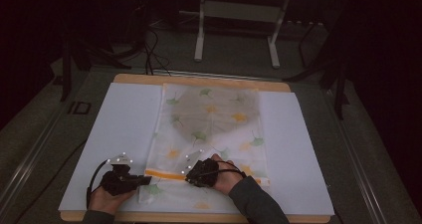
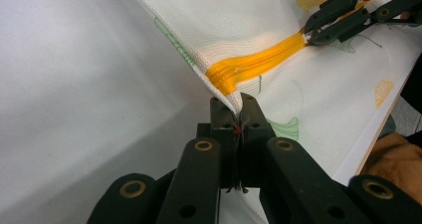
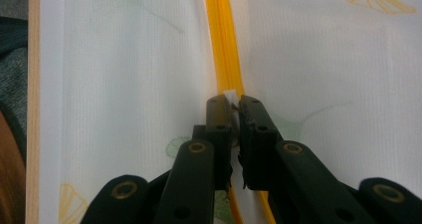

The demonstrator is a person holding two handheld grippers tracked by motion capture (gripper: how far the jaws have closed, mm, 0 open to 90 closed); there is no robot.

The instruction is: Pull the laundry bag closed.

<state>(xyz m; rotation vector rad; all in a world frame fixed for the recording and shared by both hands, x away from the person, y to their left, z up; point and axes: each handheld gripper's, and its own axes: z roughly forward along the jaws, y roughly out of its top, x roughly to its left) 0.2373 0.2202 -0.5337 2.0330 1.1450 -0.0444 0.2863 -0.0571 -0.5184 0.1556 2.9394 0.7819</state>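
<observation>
Both forearms enter at the near edge of the counter, each hand carrying a black two-jaw tool. Left tool: jaws closed on the near left corner of the printed cloth, right at the end of its orange band, with the corner lifted off the surface. Right tool: jaws pressed together over the same orange band farther along the hem, a small white tab of fabric showing between the tips; it appears to be gripping the hem.

Location: the cloth lies lengthwise down the middle of a white sheet covering the wooden counter, its near end between the two tools.

Material: thin, finely ribbed white weave, slightly translucent, printed with green and yellow ginkgo leaves; a greyish patch shows at the far half, cause not determinable. The orange band is a denser woven stripe.

Handling assessment: the item is judged light, soft and limp; it will sag and fold wherever unsupported and may slide on the smooth sheet. The hem band and corners are judged the firmest holds, being thicker than the open weave.
</observation>
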